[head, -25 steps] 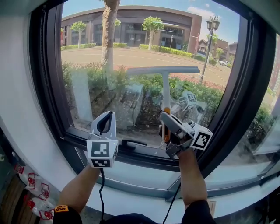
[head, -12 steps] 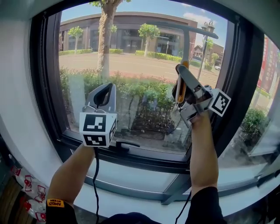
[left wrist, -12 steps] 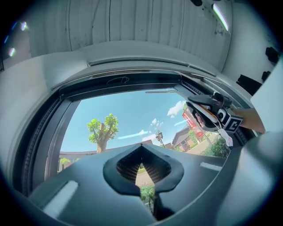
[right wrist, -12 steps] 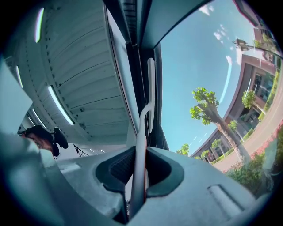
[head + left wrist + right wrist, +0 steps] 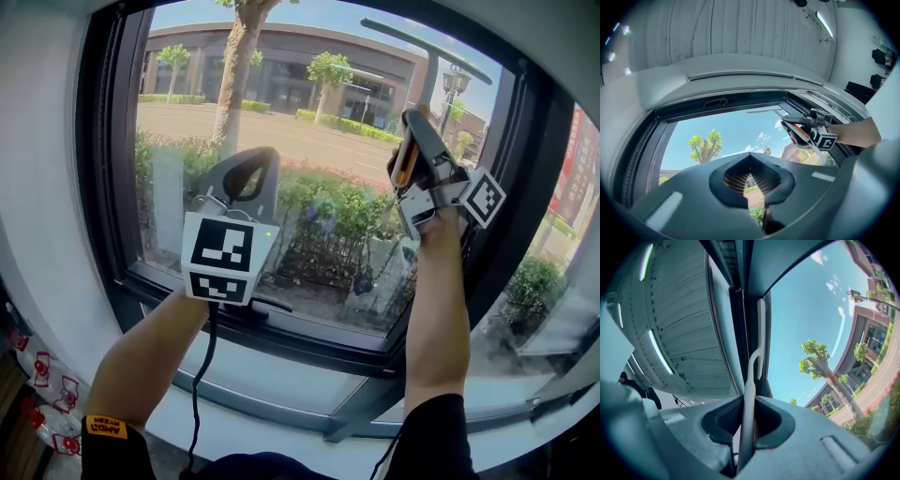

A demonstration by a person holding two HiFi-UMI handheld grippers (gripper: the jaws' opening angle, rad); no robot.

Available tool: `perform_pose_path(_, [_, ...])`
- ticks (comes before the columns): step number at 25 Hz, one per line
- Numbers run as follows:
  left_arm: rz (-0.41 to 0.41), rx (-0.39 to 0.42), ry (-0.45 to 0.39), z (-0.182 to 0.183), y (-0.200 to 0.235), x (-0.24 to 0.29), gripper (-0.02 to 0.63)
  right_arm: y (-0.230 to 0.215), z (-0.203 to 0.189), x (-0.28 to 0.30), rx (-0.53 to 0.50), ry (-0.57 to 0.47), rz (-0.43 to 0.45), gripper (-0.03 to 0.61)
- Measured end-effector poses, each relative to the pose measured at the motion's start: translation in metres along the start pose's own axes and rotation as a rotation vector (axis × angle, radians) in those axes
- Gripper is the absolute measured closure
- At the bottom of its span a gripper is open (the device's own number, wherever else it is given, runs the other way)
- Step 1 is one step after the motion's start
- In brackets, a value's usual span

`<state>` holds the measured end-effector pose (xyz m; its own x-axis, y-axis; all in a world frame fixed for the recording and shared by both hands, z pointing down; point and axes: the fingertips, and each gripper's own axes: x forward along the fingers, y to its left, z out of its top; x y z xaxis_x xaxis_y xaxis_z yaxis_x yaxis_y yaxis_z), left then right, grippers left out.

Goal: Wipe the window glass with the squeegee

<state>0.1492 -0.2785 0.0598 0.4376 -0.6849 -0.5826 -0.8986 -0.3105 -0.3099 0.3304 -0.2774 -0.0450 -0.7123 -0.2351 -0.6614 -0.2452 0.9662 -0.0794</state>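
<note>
The left tool (image 5: 251, 161) and right tool (image 5: 412, 124) are dark grey, each bearing a white cube with black square markers. In the right tool, the squeegee (image 5: 749, 394) is pale grey with an orange grip. Beyond it, the window frame (image 5: 103, 187) is black.

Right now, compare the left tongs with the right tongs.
The right tongs are clamped on the squeegee handle; the left tongs are shut on nothing. The right tongs are held high, near the top right of the window frame; the left tongs sit lower, before the middle of the glass. Both point upward.
</note>
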Motion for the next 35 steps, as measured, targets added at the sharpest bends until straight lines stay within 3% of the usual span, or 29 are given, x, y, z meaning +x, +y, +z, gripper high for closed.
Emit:
perform_pose_path(3, [0.011, -0.001, 0.005, 0.001, 0.002, 0.000, 0.595, -0.002, 0.012, 0.001, 0.012, -0.036, -0.002, 0.532])
perform_pose_path(8, [0.021, -0.004, 0.009, -0.011, 0.002, -0.016, 0.595, -0.008, -0.001, -0.014, 0.039, -0.070, -0.031, 0.532])
perform_pose_path(17, [0.000, -0.074, 0.068, -0.020, 0.005, 0.000, 0.595, -0.011, -0.003, -0.017, 0.095, -0.091, -0.061, 0.532])
perform_pose_path(29, [-0.081, -0.113, 0.207, -0.136, -0.029, -0.082, 0.595, 0.000, -0.136, -0.139, 0.208, -0.078, -0.202, 0.532])
perform_pose_path(35, [-0.108, -0.159, 0.302, -0.186, -0.049, -0.121, 0.595, -0.001, -0.170, -0.175, 0.232, -0.055, -0.262, 0.532])
